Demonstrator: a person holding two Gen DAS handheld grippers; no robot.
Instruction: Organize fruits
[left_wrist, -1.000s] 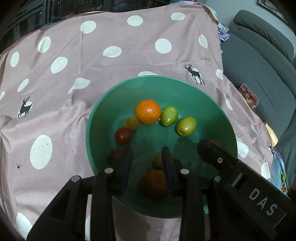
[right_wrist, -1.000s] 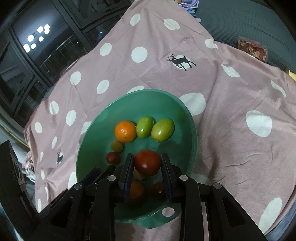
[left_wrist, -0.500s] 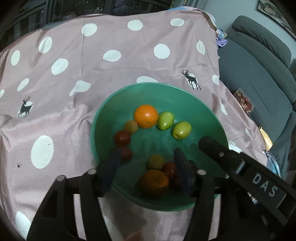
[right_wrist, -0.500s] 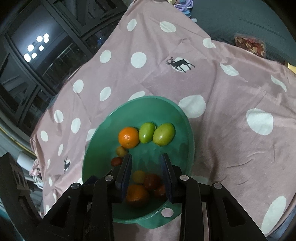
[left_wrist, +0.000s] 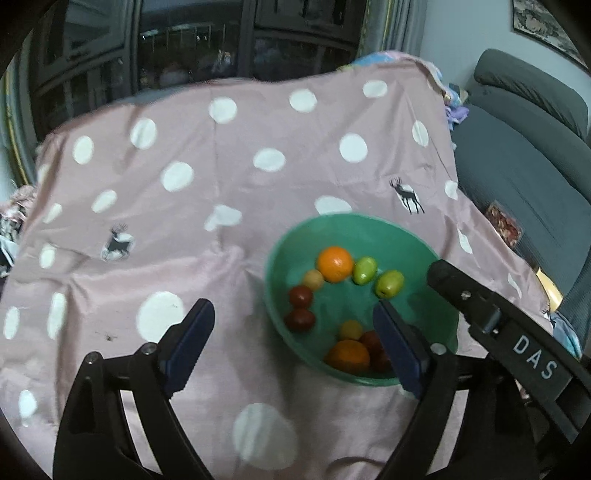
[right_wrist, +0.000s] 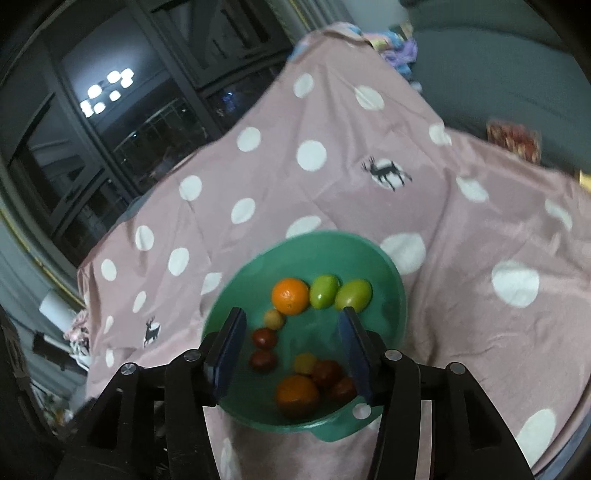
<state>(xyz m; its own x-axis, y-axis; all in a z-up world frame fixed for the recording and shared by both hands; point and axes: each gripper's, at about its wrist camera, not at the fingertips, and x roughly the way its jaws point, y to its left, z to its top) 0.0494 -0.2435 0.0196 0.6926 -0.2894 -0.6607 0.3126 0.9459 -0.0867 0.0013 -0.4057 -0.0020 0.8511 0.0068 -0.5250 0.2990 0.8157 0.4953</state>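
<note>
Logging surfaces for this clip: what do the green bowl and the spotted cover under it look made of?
Green bowl: probably plastic, smooth and matte to satin, uniform colour, with a moulded tab and hole at the rim. Spotted cover: thin woven fabric with a slight sheen; it wrinkles and drapes over the edges.

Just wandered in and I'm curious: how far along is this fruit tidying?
Looks nearly done. All the fruit in view sits in the green bowl: oranges, green fruits, red ones. Both grippers, left and right, are empty, jaws opening. No fruit shows on the spotted cloth.
</note>
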